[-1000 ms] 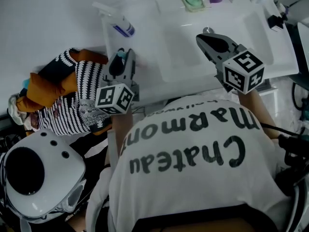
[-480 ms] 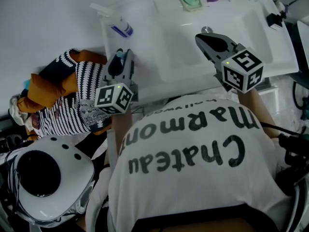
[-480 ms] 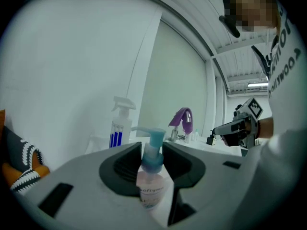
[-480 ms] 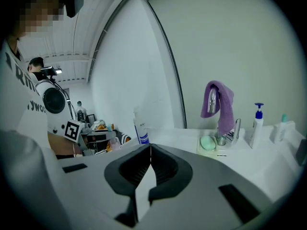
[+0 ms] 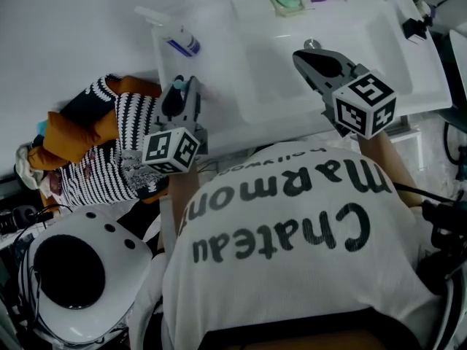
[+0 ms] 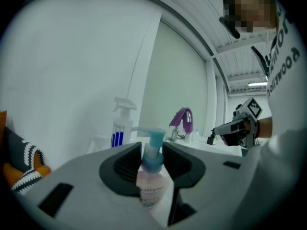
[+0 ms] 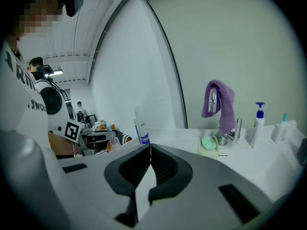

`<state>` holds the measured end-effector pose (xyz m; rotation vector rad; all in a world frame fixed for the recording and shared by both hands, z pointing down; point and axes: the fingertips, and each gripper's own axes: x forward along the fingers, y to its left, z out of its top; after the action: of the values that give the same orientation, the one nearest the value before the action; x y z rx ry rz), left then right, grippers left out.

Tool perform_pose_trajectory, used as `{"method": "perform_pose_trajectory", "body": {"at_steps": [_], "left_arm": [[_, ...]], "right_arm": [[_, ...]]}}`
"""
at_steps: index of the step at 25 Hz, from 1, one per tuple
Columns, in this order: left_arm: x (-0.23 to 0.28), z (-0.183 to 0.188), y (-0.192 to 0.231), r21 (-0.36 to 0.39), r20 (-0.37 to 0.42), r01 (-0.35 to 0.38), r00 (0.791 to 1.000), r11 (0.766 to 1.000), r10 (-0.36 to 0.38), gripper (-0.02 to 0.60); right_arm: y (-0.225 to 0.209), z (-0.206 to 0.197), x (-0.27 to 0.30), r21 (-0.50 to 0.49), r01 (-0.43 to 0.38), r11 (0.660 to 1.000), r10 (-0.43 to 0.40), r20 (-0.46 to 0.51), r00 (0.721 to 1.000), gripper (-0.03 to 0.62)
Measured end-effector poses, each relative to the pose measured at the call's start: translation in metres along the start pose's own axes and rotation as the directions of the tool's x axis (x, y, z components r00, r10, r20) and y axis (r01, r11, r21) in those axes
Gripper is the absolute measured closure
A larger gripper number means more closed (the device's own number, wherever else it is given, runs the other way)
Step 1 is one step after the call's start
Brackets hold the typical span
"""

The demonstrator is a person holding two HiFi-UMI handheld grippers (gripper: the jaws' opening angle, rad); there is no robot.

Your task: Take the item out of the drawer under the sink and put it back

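Standing at the white sink counter [image 5: 219, 49], the person has the left gripper [image 5: 184, 87] clamped on a small pump bottle [image 6: 151, 183] with a teal pump head, its neck pinched between the dark jaws. Bottle and gripper sit over the counter's front left corner; whether the bottle's base touches the counter, I can't quite make out. The right gripper [image 5: 301, 55] hovers over the basin, jaws pressed together with nothing between them. A spray bottle [image 5: 174, 36] stands near the counter's back left.
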<state>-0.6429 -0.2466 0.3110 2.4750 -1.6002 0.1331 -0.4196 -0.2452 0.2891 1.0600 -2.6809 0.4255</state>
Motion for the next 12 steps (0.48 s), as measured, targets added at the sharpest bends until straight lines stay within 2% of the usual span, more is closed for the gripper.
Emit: {"method": "perform_pose_trajectory", "body": {"at_steps": [12], "left_arm": [[-0.0028,-0.0017,-0.0020,0.003,0.005,0.001,1.000,1.000,-0.001,0.453]], "right_arm": [[0.0017,-0.0018,0.0031,0.000,-0.009,1.000,0.009,-0.005,1.000,0.583]]}}
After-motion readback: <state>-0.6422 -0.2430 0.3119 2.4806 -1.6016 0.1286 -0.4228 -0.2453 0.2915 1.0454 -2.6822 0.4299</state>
